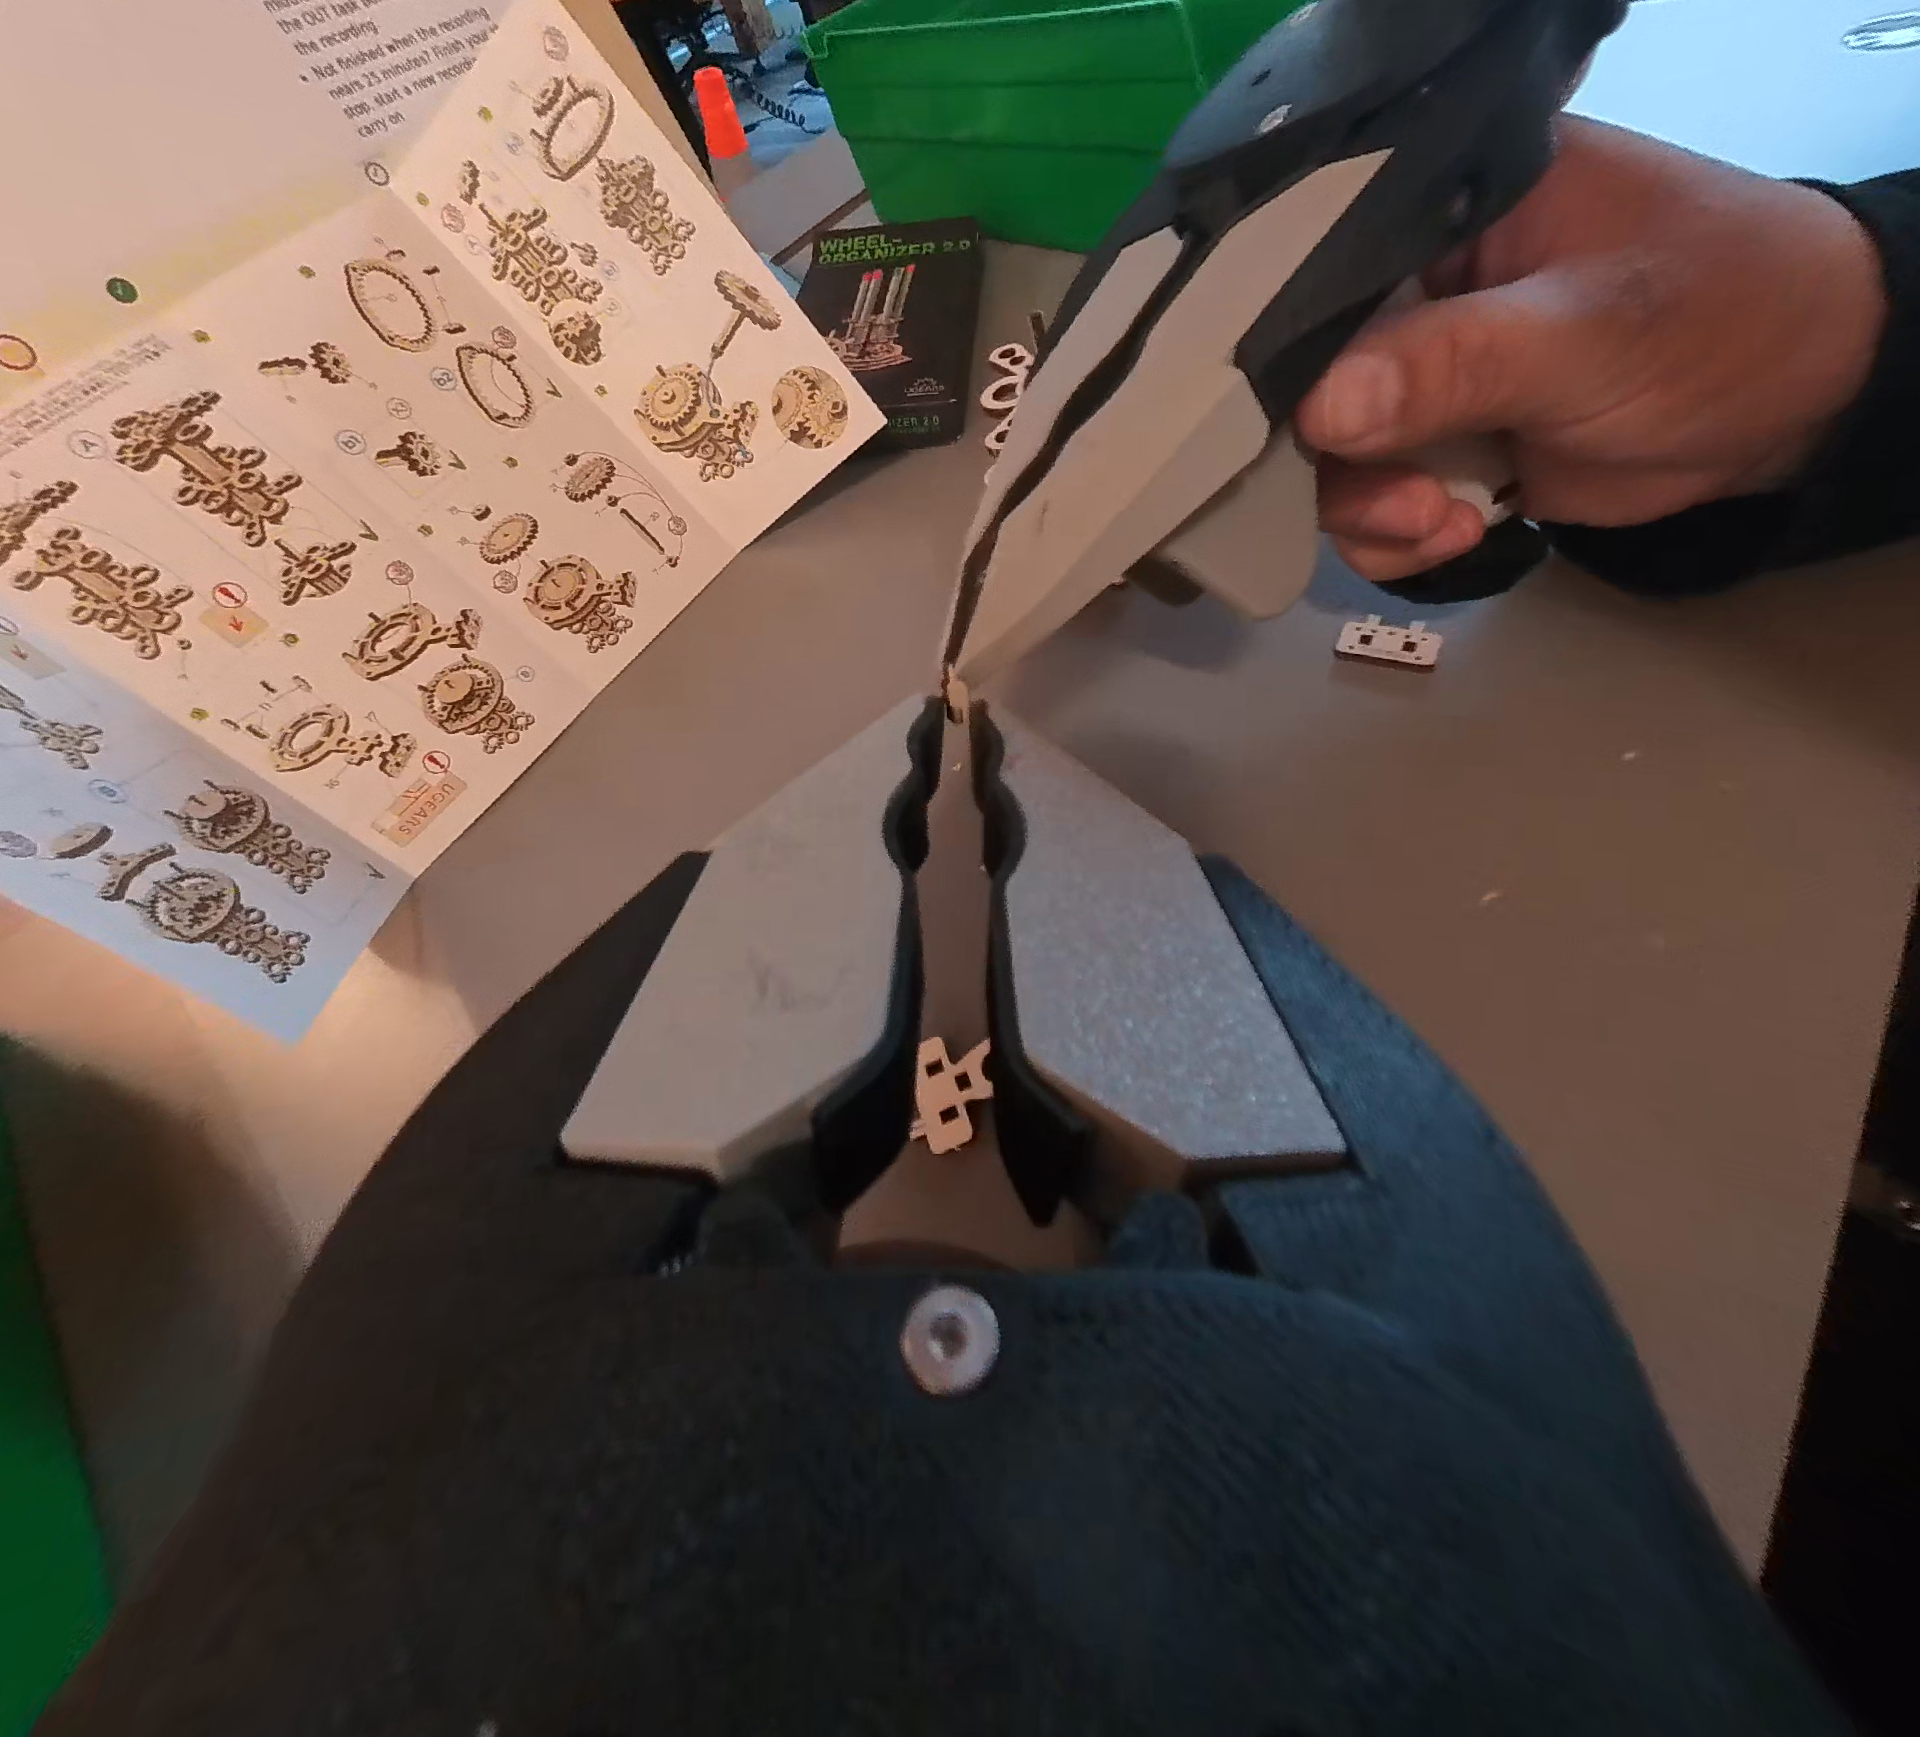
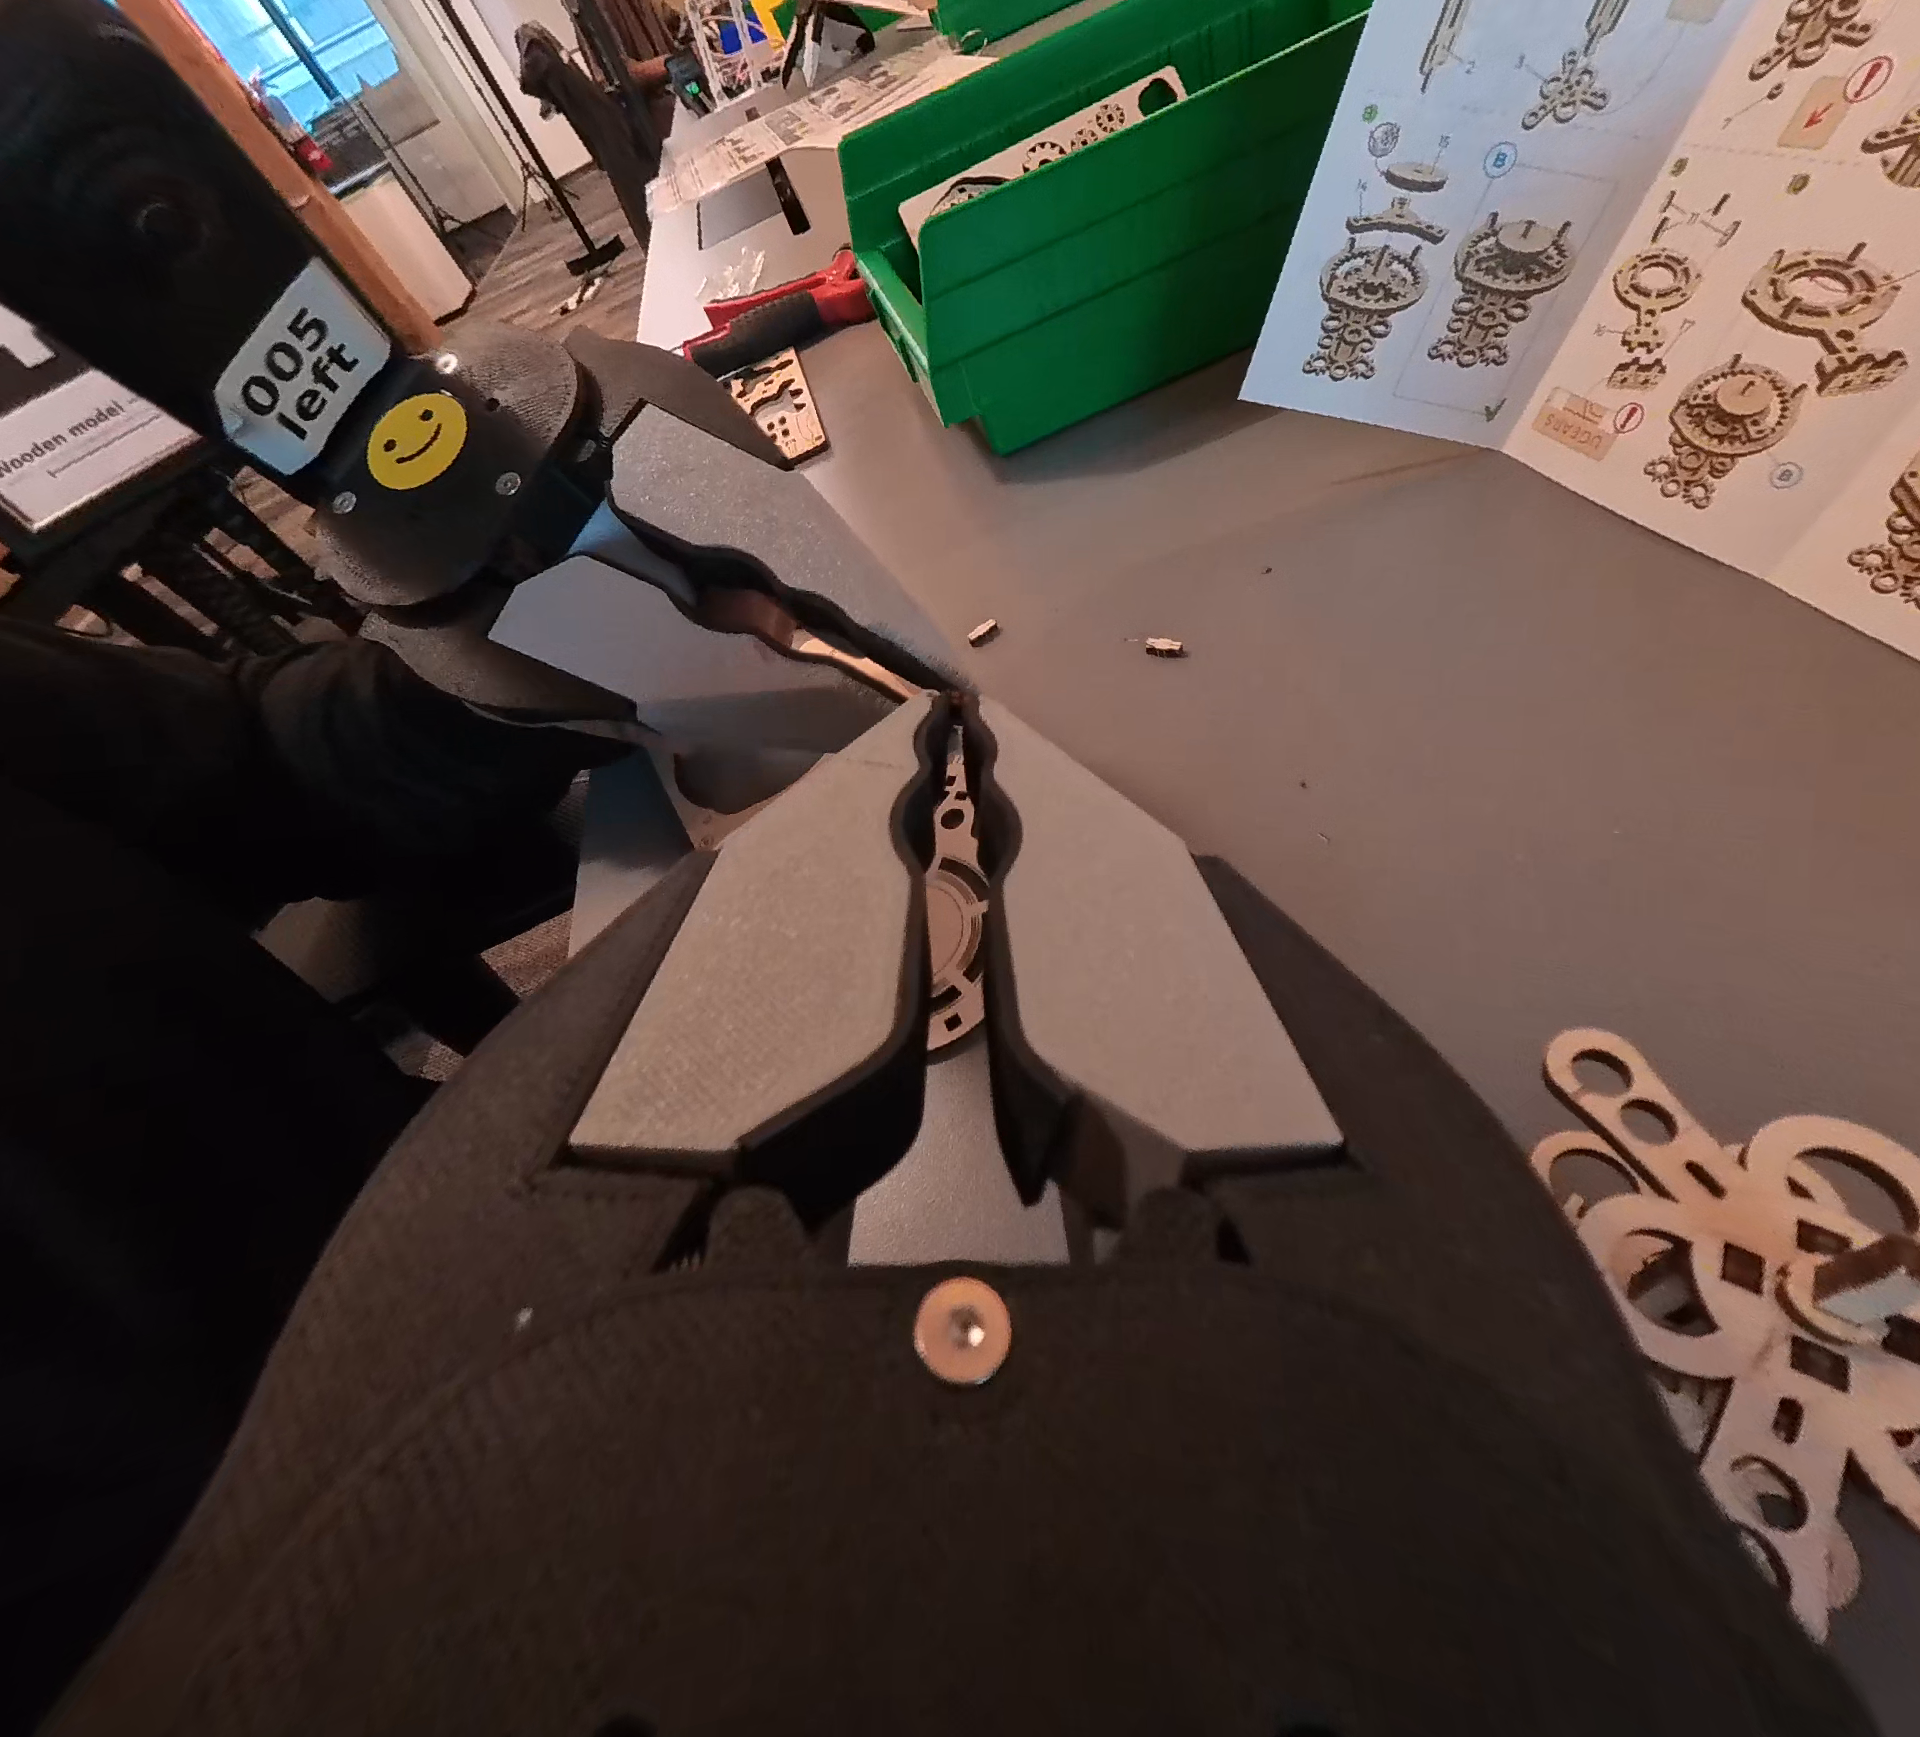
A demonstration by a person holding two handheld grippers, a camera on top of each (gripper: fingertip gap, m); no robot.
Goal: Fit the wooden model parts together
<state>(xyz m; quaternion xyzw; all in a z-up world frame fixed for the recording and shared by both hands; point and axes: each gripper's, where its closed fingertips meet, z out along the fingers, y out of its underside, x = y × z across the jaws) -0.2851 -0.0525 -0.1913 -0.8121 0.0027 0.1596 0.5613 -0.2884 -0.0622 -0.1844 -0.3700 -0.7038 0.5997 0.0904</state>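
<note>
Pinched a small wooden piece [image 1: 958, 708] at the very tips of the left tool [image 1: 954, 731], shut on it, just off the open edge of the instruction sheet [image 1: 416, 461]. Clamped a flat ringed wooden part [image 2: 954, 918] edge-on in the right tool [image 2: 956, 713], likewise closed. Met tip to tip above the grey surface [image 1: 1455, 856]; looked like a joint not yet seated.

Judged early to mid-build: a looped subassembly [image 2: 1714, 1272] lay finished near the sheet's foot, loose connectors [image 1: 1387, 643] waited farther from the sheet.

Showed the ringed part's cut-outs and the subassembly only from the right wrist; showed the small piece and the hand [image 1: 1558, 378] only from the left.
</note>
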